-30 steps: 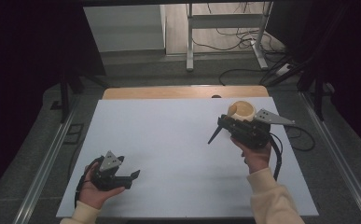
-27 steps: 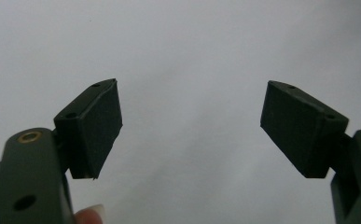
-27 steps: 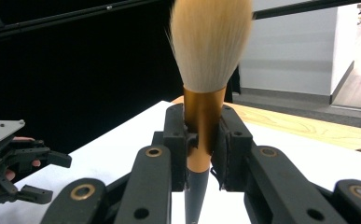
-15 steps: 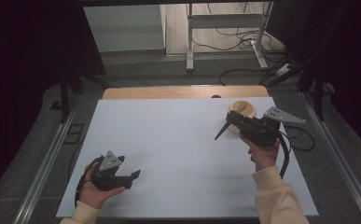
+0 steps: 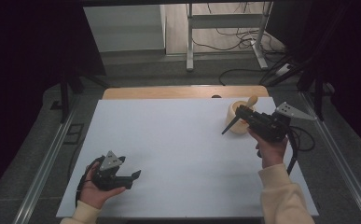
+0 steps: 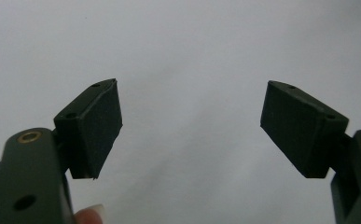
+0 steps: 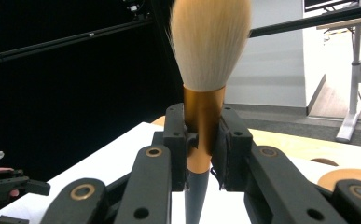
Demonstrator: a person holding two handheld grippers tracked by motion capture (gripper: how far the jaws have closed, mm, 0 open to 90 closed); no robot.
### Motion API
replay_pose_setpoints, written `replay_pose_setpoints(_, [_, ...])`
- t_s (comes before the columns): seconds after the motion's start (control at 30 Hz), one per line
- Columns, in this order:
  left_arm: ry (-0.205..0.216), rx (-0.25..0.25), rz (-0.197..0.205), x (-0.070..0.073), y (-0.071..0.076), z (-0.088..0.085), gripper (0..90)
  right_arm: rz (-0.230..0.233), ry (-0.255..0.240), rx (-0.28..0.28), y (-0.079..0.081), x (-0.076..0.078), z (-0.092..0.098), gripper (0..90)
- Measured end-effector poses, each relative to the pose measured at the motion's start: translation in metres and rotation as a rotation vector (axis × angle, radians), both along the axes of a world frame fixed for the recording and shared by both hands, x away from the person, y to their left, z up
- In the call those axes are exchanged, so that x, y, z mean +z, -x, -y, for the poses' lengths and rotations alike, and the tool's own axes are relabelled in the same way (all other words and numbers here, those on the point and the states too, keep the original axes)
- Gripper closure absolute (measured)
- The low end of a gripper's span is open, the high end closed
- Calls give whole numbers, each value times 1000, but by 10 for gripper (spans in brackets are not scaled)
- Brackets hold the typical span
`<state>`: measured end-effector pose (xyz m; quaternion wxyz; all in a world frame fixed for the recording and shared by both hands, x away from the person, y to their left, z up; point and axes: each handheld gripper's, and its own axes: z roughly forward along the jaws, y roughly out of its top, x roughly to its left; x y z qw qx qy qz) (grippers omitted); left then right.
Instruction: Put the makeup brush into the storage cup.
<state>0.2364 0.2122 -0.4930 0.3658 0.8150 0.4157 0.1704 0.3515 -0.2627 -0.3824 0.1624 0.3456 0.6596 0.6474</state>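
We log a white tabletop w/ a wood strip along its far edge, grey floor, dark surrounds, cables and a desk frame behind. R gripper is clamped on a makeup brush at the copper ferrule, beside the wooden cup, far right. L gripper, near left, jaws wide, nothing between.

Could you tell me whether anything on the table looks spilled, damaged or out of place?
Nothing stands out. The right gripper holds a brush by its copper collar above the wooden cup, the left gripper rests open, and the white table shows no spill.
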Motion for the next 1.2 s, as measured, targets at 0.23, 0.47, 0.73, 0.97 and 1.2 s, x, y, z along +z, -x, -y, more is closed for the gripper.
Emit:
replay_pose_setpoints(0.23, [-3,-2,0,-1,-1,0,210,1,-6,-27,-8,0,8,767])
replay_pose_setpoints(0.47, [-4,-3,-1,-1,-1,0,210,-1,-2,-37,-13,0,12,767])
replay_pose_setpoints(0.73, [-4,-3,-2,-1,-1,0,210,3,8,-51,-17,1,15,767])
replay_pose_setpoints(0.97, [-6,-4,-6,-1,-1,0,208,11,7,-67,-21,3,19,767])
replay_pose_setpoints(1.2, [-7,-5,-6,-1,-1,0,208,9,17,-75,-25,1,21,767])
